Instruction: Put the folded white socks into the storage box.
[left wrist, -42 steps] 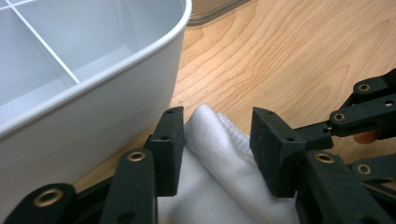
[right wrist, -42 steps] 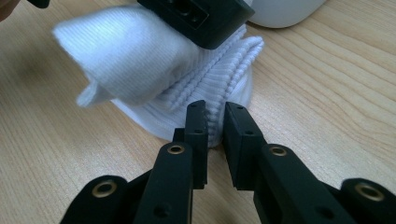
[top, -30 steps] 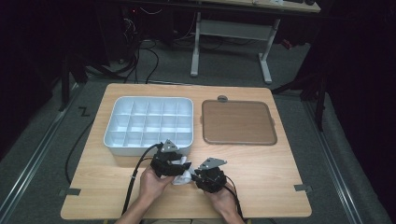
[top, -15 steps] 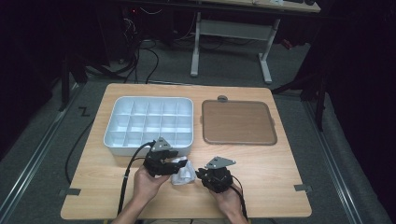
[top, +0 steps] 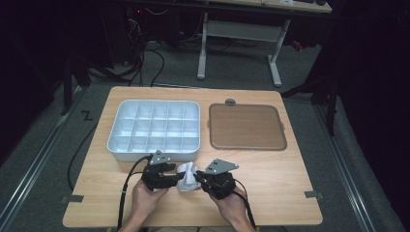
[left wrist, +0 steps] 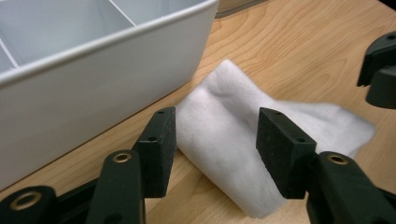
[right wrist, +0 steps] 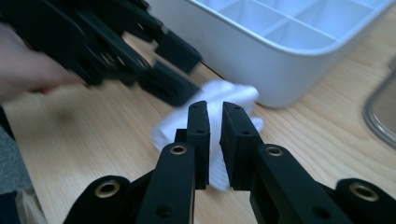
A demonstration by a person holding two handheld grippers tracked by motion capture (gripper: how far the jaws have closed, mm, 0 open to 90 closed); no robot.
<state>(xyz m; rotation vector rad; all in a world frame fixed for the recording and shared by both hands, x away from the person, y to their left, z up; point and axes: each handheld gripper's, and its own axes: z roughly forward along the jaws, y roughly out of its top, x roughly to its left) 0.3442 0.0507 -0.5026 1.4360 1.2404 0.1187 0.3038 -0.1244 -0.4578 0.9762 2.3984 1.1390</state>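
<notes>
A crumpled white cloth point(top: 187, 176) lies on the wooden table point(top: 270, 183), just in front of the white compartment tray point(top: 117, 137). My left gripper point(top: 174, 178) comes at it from the left. In the left gripper view its jaws stand open, with the cloth point(left wrist: 219, 126) between them and running on behind the right jaw. My right gripper point(top: 199, 180) meets the cloth from the right. Its jaws have just been closing, and in the right gripper view point(right wrist: 213, 121) they pinch a fold of the cloth point(right wrist: 224, 93). The left gripper point(right wrist: 173, 70) shows blurred just beyond.
The white tray's wall point(left wrist: 93, 93) stands close behind the cloth, and its compartments look empty. A flat brown tray point(top: 246, 126) lies to its right, with a small round grey piece point(top: 230, 102) at its far edge. Cables trail from both grippers toward the table's front edge.
Both hands have closed in on the cloth from either side. The right gripper's jaws have narrowed onto a fold and risen a little; the left gripper has slid toward the cloth.
</notes>
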